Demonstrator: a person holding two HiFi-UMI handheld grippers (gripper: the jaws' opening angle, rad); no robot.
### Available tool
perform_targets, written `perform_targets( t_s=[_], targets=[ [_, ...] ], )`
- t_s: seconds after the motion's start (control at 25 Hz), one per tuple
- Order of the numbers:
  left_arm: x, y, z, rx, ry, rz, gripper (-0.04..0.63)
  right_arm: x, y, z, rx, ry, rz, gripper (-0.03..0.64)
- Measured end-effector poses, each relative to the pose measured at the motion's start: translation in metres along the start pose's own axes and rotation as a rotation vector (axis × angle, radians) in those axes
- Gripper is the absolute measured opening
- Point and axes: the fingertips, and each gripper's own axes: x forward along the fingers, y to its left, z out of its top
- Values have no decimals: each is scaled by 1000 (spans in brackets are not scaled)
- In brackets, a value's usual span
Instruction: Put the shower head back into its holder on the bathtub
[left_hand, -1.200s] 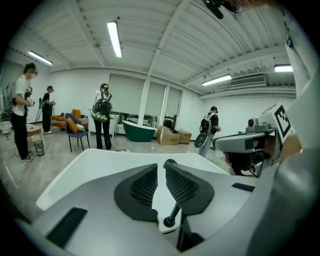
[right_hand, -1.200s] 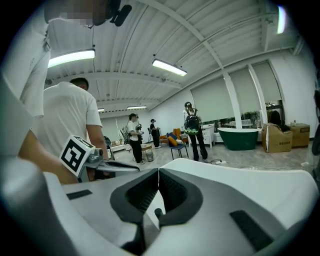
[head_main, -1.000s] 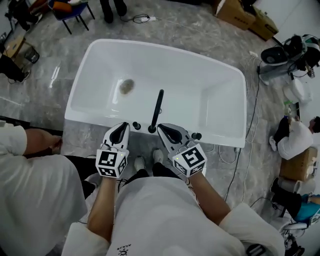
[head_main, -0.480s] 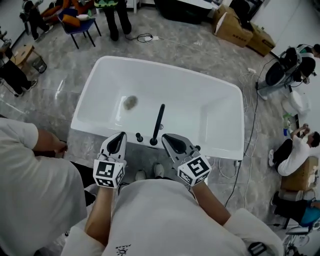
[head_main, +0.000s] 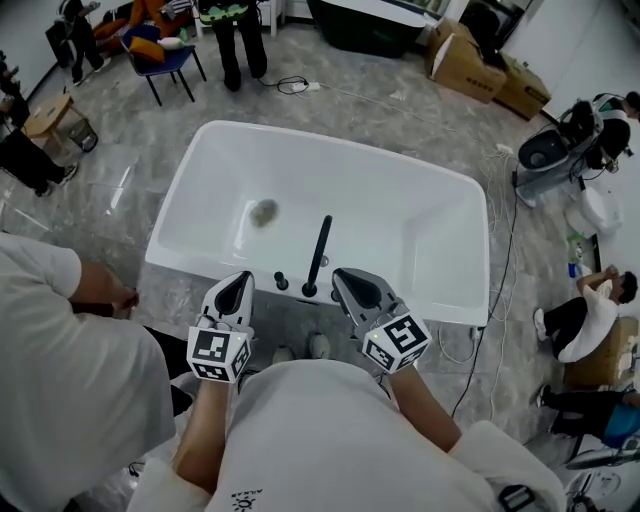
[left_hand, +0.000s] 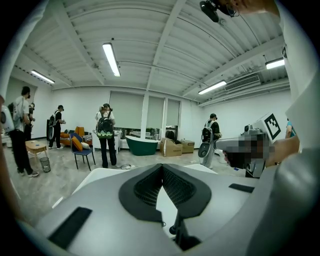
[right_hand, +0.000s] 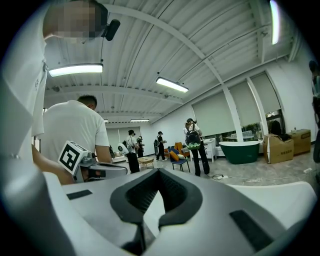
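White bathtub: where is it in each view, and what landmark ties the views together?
Head view: the white bathtub fills the centre.
Left gripper view: its rim shows low, left of centre.
Right gripper view: its rim shows low at the right.
Shared landmark: the blue chair with orange cushions, beyond the tub in all three.

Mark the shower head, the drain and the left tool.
shower head (head_main: 320, 245), head view, middle of its black handle.
drain (head_main: 264, 212), head view, its centre.
left tool (head_main: 240, 279), head view, between its fingertips.
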Motion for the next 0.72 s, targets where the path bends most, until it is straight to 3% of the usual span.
perform_targets(
  t_s=[0.72],
  targets=[
    [11, 2, -13, -37, 33, -17, 11, -1, -10, -5, -1, 14, -32, 17]
  ],
)
